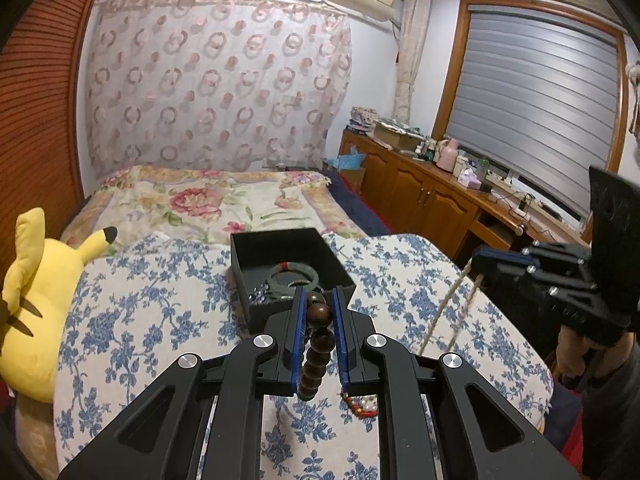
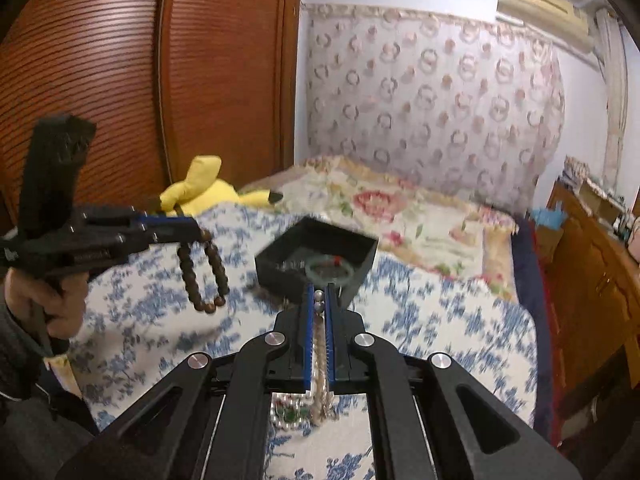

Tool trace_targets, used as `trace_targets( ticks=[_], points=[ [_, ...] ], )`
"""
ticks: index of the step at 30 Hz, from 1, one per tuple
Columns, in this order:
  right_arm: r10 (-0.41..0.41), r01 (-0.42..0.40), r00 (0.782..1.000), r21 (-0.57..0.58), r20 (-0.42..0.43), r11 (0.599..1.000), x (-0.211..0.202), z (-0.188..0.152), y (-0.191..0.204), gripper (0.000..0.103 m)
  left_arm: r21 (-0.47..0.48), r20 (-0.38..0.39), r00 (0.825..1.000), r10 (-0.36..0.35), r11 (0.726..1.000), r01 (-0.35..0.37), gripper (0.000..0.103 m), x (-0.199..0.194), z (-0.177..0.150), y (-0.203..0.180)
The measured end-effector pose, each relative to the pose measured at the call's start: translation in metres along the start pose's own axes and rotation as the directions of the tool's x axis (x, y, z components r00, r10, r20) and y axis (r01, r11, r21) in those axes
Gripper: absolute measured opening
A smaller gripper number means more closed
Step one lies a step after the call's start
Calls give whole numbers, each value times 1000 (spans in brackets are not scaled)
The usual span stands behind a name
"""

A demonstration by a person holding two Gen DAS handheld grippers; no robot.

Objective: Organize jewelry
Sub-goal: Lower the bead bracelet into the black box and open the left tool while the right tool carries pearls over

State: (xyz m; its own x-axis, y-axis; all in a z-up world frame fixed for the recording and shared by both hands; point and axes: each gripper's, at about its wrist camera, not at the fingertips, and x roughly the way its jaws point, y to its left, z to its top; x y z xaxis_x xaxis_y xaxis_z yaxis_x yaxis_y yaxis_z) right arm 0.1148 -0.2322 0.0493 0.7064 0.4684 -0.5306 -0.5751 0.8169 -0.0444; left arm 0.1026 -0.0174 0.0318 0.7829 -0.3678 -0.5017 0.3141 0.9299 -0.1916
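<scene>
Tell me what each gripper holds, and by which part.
The left gripper pinches the brown bead bracelet at the top of its loop; the rest hangs. The right gripper clamps a pearl necklace near its upper end, strands dangling.

A yellow plush toy [image 1: 44, 292] is seen at the left edge of the surface [image 1: 140, 320] (covered in blue-flowered cloth). Beyond it, a bed [image 1: 208, 200] is spread with a rose-patterned blanket. A circle-patterned curtain [image 1: 216, 80] is hung behind, and wooden cabinets [image 1: 420, 196] are ranged beneath a shuttered window [image 1: 536, 108].
</scene>
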Motion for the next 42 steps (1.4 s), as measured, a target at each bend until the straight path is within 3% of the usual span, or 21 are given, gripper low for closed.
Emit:
trace_targets(
  ticks=[6, 18, 31, 42],
  points=[
    [-20, 21, 998, -25, 62, 999, -13, 30, 0, 6, 11, 20, 1000, -9, 1000, 9, 12, -3, 14, -4],
    [-15, 21, 993, -50, 119, 999, 5, 88, -13, 6, 34, 42, 999, -2, 999, 0, 12, 20, 54, 6],
    [11, -8, 996, -38, 92, 999, 36, 91, -21, 6, 8, 18, 1000, -5, 1000, 4, 12, 51, 67, 26],
    [33, -25, 987, -49, 154, 998, 51, 132, -36, 6, -8, -26, 1000, -16, 1000, 15, 12, 91, 75, 41]
  ],
)
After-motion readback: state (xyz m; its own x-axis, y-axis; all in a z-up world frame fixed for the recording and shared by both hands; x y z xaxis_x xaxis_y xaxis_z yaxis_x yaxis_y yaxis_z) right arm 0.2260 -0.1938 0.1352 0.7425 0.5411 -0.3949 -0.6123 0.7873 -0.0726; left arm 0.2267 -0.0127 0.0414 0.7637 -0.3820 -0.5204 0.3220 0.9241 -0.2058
